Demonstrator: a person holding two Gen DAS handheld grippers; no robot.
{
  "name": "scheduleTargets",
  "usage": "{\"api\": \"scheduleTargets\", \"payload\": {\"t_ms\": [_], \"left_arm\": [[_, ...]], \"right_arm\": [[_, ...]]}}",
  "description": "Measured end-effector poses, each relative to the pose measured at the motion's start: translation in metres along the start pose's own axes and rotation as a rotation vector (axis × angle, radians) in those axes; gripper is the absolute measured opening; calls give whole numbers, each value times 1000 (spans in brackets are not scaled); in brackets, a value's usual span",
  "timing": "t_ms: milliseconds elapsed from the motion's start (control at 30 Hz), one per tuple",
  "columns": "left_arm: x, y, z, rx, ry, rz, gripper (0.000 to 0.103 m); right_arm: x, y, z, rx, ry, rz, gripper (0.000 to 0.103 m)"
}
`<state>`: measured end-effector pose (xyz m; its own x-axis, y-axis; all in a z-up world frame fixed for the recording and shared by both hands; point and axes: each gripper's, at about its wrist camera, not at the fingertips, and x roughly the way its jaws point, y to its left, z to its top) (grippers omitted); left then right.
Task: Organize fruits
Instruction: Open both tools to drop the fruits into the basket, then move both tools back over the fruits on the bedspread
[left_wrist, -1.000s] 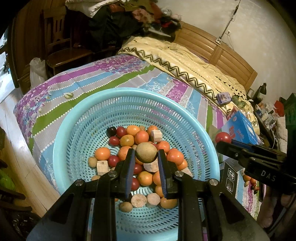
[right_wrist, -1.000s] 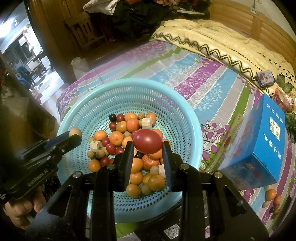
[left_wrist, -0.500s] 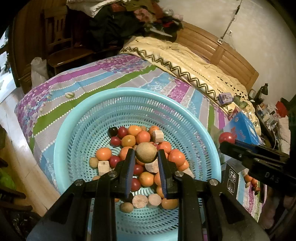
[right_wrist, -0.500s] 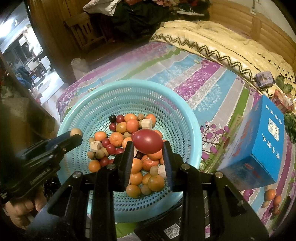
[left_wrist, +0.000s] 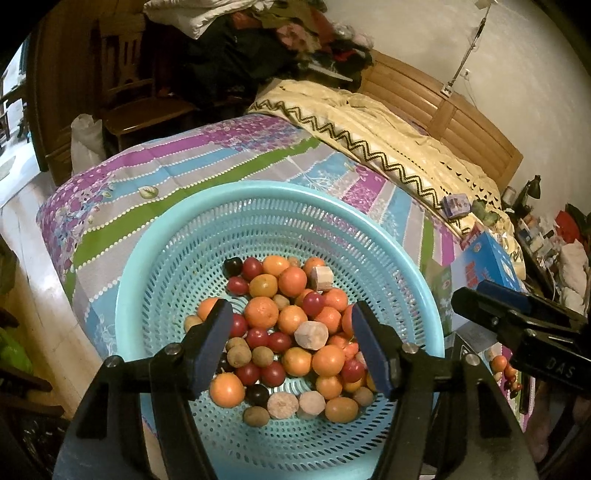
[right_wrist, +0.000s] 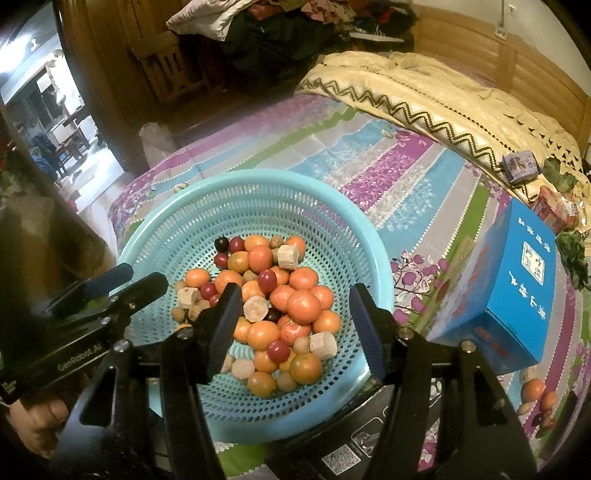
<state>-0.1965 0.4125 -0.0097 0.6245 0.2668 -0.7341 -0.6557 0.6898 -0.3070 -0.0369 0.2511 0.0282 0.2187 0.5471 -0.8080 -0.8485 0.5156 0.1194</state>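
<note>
A turquoise perforated basket (left_wrist: 277, 188) (right_wrist: 258, 177) sits on the striped bedspread and holds a heap of fruit (left_wrist: 291, 325) (right_wrist: 280, 302): oranges, small red and dark ones, brown round ones and pale cut chunks. My left gripper (left_wrist: 291, 343) hovers over the heap, its jaws opening with nothing between them. My right gripper (right_wrist: 295, 325) hovers over the same heap, jaws also opening and empty. Each gripper appears in the other's view: the right gripper (left_wrist: 517, 325) from the right, the left gripper (right_wrist: 122, 284) from the left.
A blue carton (right_wrist: 509, 295) (left_wrist: 484, 258) stands right of the basket, with a few loose fruits (right_wrist: 535, 395) on the bedspread beside it. A cream quilt (left_wrist: 369, 125) and a small box (right_wrist: 519, 166) lie further back. A wooden chair (left_wrist: 140, 107) stands beyond the bed. A hand (right_wrist: 37, 417) holds the left gripper.
Both grippers have opened. The brown round fruit is gone from the left jaws and the red fruit from the right jaws; both now lie in the basket's heap.
</note>
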Motion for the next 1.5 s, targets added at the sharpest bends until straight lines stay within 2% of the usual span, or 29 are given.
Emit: {"api": "scheduleTargets", "payload": {"t_ms": [400, 467, 500, 667, 767, 867, 1000, 1267, 1400, 1500], "left_arm": [[-11, -10, 0, 5, -18, -14, 68], [-14, -14, 0, 8, -19, -16, 71], [-15, -16, 0, 9, -22, -14, 76], [-30, -38, -4, 45, -123, 13, 77], [-39, -56, -10, 40, -192, -33, 79], [-36, -87, -16, 117, -169, -93, 79], [-31, -138, -32, 231, -135, -153, 79], [-29, -266, -90, 483, -62, -333, 79], [-6, -328, -128, 557, 51, -441, 79], [26, -359, -155, 544, 159, -477, 79]], "right_arm": [[-14, -3, -7, 8, -28, 12, 61], [-20, -5, -14, 6, -50, 5, 61], [-25, -7, -21, 5, -67, -5, 62], [-46, -26, -57, 54, -139, -50, 70], [-58, -48, -80, 111, -174, -84, 75], [-71, -72, -105, 174, -208, -117, 82], [-90, -109, -145, 242, -246, -212, 86], [-106, -189, -231, 420, -149, -304, 86], [-115, -225, -271, 520, -134, -340, 80], [-123, -248, -298, 587, -128, -365, 75]]}}
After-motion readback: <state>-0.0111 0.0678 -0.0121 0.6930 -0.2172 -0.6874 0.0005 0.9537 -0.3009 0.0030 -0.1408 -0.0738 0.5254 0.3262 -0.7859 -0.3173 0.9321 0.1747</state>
